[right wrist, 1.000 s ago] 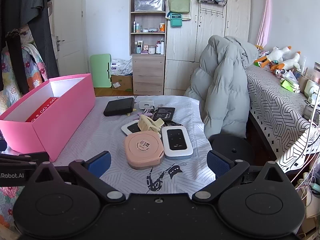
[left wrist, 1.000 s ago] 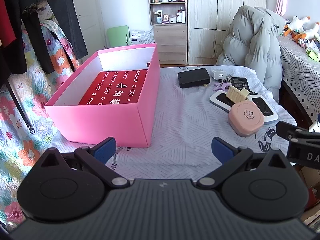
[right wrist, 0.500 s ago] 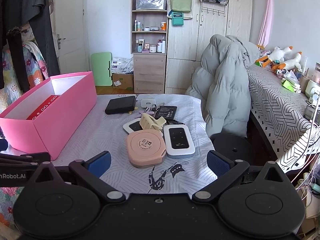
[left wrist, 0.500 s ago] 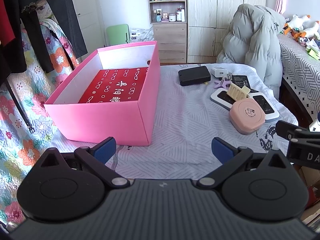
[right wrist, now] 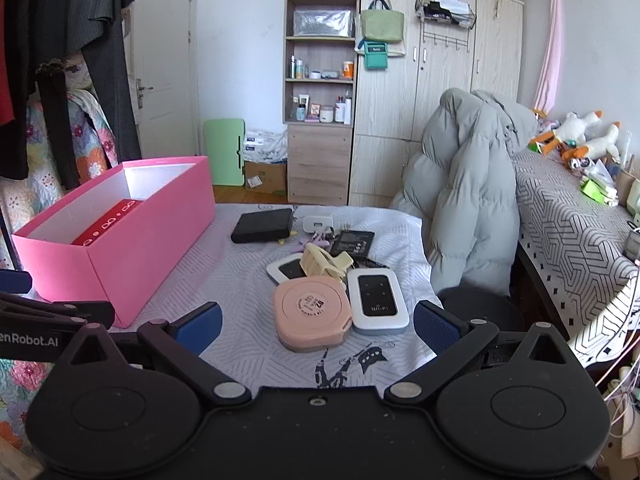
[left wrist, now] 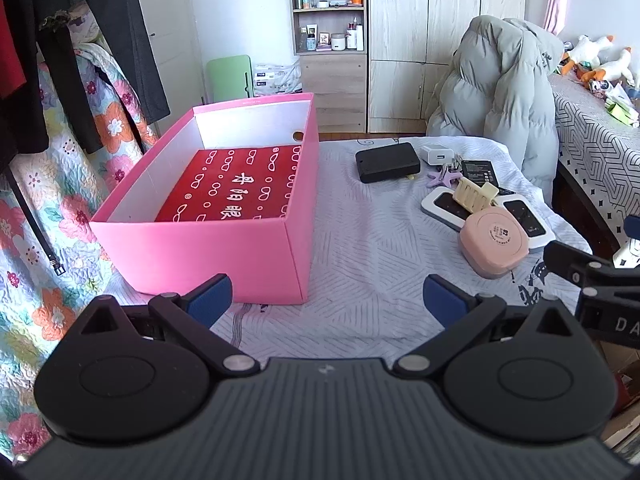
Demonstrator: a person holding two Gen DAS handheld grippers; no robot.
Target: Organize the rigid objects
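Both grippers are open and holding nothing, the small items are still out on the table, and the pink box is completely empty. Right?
Not quite: the pink box is not empty. The left wrist view shows a red patterned box lying inside it. The rest holds: the left gripper and right gripper are open and empty, and items like the round pink case sit on the table.
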